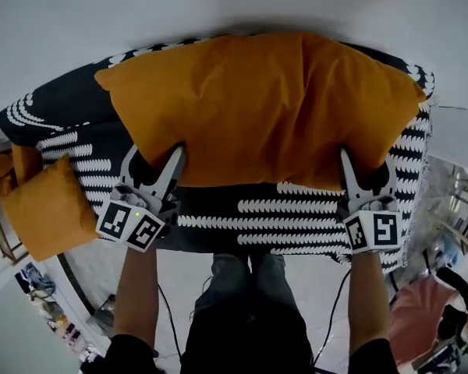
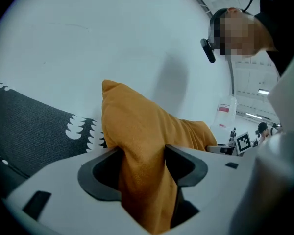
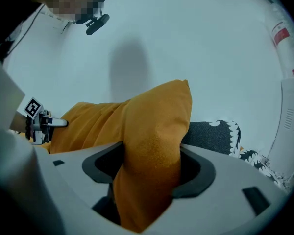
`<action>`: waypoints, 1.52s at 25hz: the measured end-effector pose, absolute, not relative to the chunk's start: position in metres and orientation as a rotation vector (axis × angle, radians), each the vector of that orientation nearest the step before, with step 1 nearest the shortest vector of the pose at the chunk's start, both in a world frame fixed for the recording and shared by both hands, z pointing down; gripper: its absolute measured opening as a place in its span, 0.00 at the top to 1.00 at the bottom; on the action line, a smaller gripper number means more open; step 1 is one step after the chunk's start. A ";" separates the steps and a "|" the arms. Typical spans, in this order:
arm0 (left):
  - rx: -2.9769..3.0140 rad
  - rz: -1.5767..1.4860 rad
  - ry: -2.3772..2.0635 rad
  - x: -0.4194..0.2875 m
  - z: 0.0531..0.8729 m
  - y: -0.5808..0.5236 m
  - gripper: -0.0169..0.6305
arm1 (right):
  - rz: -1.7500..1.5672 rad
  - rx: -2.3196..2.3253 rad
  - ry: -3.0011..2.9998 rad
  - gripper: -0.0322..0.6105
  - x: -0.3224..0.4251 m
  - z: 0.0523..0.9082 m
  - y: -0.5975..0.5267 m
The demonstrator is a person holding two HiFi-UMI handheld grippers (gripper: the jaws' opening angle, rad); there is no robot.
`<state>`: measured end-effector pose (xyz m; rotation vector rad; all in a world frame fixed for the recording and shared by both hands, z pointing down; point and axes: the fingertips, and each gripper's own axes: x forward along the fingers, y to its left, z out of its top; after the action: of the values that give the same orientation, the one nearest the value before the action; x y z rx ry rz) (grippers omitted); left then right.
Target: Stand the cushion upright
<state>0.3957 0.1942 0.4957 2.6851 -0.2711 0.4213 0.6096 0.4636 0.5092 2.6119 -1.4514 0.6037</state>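
Because the large mustard-orange fabric cushion [image 1: 257, 107] is soft, light and floppy, you have it by its two near corners. The fingers of the left gripper [image 1: 154, 162] and right gripper [image 1: 366, 168] each pinch bunched fabric. It lies mid-frame on the black-and-white patterned cover [image 1: 296, 209].

Two orange cushions: one large cushion [image 1: 257, 107], one small cushion [image 1: 51, 209]; two grippers: the left gripper [image 1: 154, 157], the right gripper [image 1: 366, 164]; one black-and-white patterned cover [image 1: 296, 209].
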 end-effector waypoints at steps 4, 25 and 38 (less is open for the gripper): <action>2.671 0.506 -0.329 0.431 0.546 0.202 0.50 | 0.650 2.603 -1.394 0.42 0.651 0.559 0.480; 2.648 0.665 -0.434 0.399 0.533 0.240 0.38 | 0.819 2.643 -1.164 0.33 0.612 0.546 0.538; 2.856 0.512 -0.458 0.374 0.341 0.292 0.38 | 0.577 2.600 -1.689 0.45 0.544 0.364 0.463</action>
<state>0.3742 0.2918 0.3415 2.8558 -0.4583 0.5120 0.5443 0.4631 0.3637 2.5996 -1.6888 0.5775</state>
